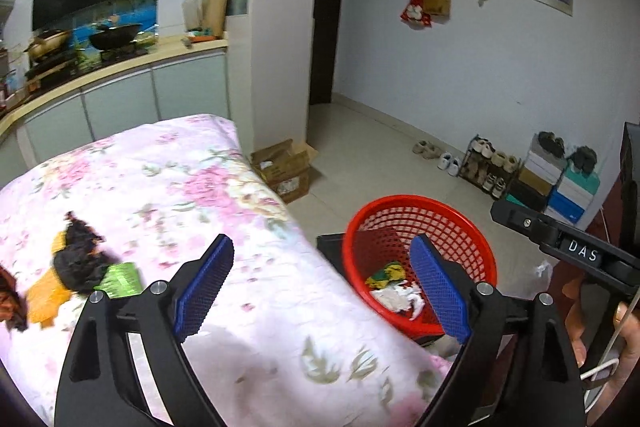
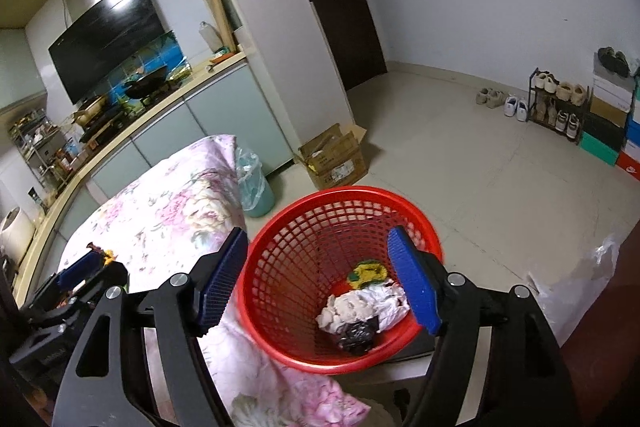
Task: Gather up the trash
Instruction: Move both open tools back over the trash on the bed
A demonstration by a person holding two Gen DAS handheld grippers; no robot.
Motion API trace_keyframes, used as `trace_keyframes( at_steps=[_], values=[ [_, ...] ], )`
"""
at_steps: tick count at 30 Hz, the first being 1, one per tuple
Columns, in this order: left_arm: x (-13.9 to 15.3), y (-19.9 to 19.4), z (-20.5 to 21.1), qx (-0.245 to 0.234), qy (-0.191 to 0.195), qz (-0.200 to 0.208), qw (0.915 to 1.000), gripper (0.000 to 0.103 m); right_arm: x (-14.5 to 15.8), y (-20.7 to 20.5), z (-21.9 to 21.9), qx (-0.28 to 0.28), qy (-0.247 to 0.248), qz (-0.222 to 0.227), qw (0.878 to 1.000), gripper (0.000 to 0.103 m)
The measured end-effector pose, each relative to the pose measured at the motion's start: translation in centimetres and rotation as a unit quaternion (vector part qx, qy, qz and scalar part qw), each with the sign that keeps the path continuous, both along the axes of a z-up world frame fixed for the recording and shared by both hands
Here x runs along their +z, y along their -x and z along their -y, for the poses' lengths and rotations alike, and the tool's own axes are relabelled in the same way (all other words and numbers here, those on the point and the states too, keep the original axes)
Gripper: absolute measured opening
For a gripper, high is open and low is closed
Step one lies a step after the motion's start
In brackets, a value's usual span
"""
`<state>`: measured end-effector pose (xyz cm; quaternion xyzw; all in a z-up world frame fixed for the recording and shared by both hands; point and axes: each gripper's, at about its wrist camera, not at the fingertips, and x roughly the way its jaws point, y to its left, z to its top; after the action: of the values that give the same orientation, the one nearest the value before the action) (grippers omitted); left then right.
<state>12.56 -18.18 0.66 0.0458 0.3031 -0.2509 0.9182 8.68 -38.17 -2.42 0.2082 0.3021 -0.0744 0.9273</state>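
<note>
Both hand-held grippers gape empty: the right hand-held gripper (image 2: 320, 277) above the red basket (image 2: 280, 227), the left hand-held gripper (image 1: 322, 285) right of dark, blurry trash (image 1: 78, 259) on the floral worktop (image 1: 180, 187).

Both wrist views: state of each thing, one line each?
left gripper: open, empty, over the bed
right gripper: open, empty, above the basket
red basket: upright, partly filled
white crumpled paper: in basket
green packet: on bed
dark scraps: on bed
cardboard box: flaps open
</note>
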Motion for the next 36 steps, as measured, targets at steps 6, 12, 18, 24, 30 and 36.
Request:
trace_keyframes(
  at_steps=[6, 12, 18, 24, 30, 36],
  values=[
    [0.5, 0.6, -3.3, 0.028, 0.001, 0.006, 0.9996, 0.087, 0.4, -0.1, -2.4, 0.027, 0.001, 0.008, 1.0, 0.074],
    [0.8, 0.6, -7.4, 0.071, 0.003, 0.005, 0.9975, 0.087, 0.8, -0.3, -4.9, 0.055, 0.002, 0.011, 0.998, 0.076],
    [0.7, 0.7, -12.7, 0.13, 0.015, -0.001, 0.9914, 0.087, 0.8, -0.9, -8.2, 0.091, 0.008, 0.009, 0.996, 0.076],
    [0.8, 1.2, -18.3, 0.186, 0.017, -0.003, 0.9823, 0.087, 0.7, -1.6, -10.8, 0.121, 0.011, 0.005, 0.993, 0.076],
    [1.2, 1.4, -23.5, 0.244, 0.025, -0.003, 0.9694, 0.087, 1.1, -1.8, -12.9, 0.144, 0.016, 0.011, 0.989, 0.081],
    [0.7, 1.6, -28.0, 0.293, 0.031, -0.006, 0.9557, 0.087, 1.0, -2.1, -14.7, 0.167, 0.022, 0.009, 0.986, 0.082]
  ],
)
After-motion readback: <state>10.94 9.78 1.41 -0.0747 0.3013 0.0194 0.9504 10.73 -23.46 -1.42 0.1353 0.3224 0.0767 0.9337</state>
